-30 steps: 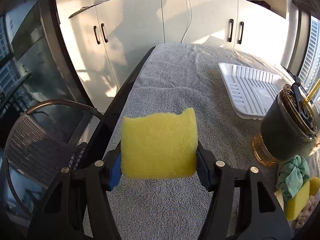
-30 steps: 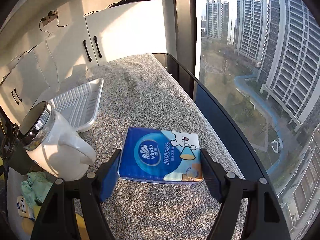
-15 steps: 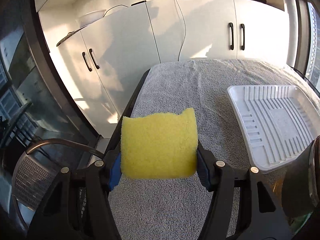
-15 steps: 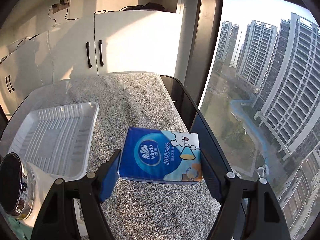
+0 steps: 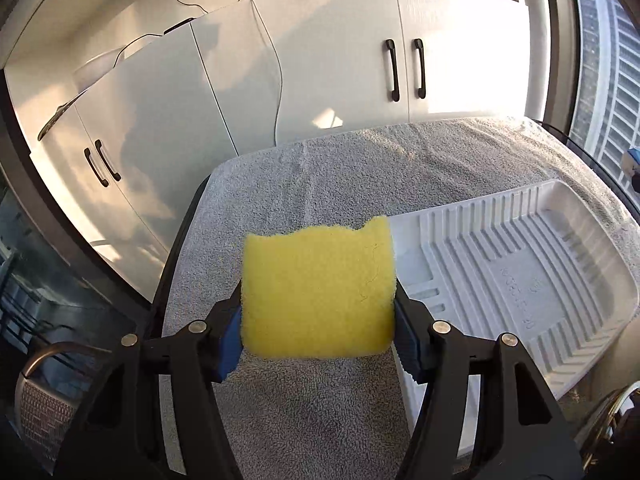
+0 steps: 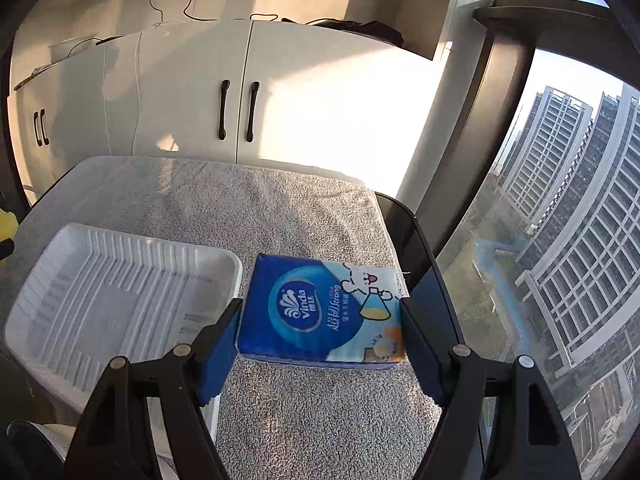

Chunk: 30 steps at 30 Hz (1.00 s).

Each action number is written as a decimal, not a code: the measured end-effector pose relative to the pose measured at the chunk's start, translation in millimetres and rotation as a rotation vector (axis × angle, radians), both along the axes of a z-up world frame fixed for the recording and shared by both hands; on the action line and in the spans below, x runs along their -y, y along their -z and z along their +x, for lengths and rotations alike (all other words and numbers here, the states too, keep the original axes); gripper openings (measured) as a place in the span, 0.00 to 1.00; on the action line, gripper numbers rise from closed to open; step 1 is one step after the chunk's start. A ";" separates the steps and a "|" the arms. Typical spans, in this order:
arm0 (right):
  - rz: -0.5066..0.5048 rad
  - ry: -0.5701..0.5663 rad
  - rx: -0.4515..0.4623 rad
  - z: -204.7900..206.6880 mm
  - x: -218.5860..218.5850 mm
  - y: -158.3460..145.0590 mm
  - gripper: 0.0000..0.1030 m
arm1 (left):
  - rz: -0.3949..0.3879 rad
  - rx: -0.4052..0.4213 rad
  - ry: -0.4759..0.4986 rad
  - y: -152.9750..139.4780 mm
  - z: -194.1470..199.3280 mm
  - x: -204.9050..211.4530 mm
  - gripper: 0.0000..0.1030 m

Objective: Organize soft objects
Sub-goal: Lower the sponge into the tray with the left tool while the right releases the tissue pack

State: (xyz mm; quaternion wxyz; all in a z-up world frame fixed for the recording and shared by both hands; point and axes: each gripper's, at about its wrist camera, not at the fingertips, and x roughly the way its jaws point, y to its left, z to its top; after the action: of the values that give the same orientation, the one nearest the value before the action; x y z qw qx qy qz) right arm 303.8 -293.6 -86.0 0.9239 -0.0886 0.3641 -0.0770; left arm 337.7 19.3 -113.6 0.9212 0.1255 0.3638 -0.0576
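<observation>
Porous yellow sponge [image 5: 318,294], glossy tissue pack [image 6: 322,314], ribbed white tray [image 5: 516,276]

One yellow sponge [image 5: 318,294], at centre frame in the left wrist view. One blue Vinda tissue pack [image 6: 322,314], at centre frame in the right wrist view. One white ribbed tray [image 5: 520,280], at right. One grey towel [image 5: 320,184] underneath. Two grippers, left [image 5: 318,320] and right [image 6: 320,344].

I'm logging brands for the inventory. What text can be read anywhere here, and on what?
"Vinda": tissue pack held in the right claw.
Chinese characters beside it, plus "Strong": same pack, too small to read reliably.
Embossed marking on the white tray floor: illegible.
Yellow sponge in the left claw: no text.
</observation>
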 end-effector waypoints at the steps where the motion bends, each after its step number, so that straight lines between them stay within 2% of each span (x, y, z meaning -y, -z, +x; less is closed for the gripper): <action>1: 0.007 -0.028 0.000 4.7 -3.7 -0.9 0.75 | 0.003 -0.001 0.017 0.7 2.9 6.5 0.58; 5: 0.006 -0.130 0.011 21.9 -23.9 -0.3 0.75 | 0.037 -0.018 0.080 9.1 11.6 32.3 0.58; 8: 0.028 -0.212 -0.018 35.4 -39.4 5.8 0.75 | 0.007 -0.062 0.122 15.9 17.5 42.2 0.58; 13: 0.103 -0.333 -0.138 57.3 -57.5 25.9 0.75 | -0.031 -0.121 0.151 27.1 27.8 49.0 0.58; 19: 0.180 -0.354 -0.218 70.1 -55.7 44.2 0.75 | -0.108 -0.174 0.129 33.9 40.2 44.1 0.58; 22: 0.200 -0.374 -0.235 71.3 -57.4 48.6 0.75 | -0.097 -0.173 0.132 35.3 41.7 47.1 0.58; 30: 0.159 -0.403 -0.301 74.8 -74.8 67.0 0.75 | -0.066 -0.171 0.134 37.6 39.8 48.9 0.61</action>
State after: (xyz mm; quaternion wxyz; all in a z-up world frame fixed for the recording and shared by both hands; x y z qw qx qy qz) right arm 378.5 -218.8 -152.9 0.8601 -0.0968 0.4775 0.1512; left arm 377.5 -29.5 -151.2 0.8846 0.1138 0.4296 -0.1414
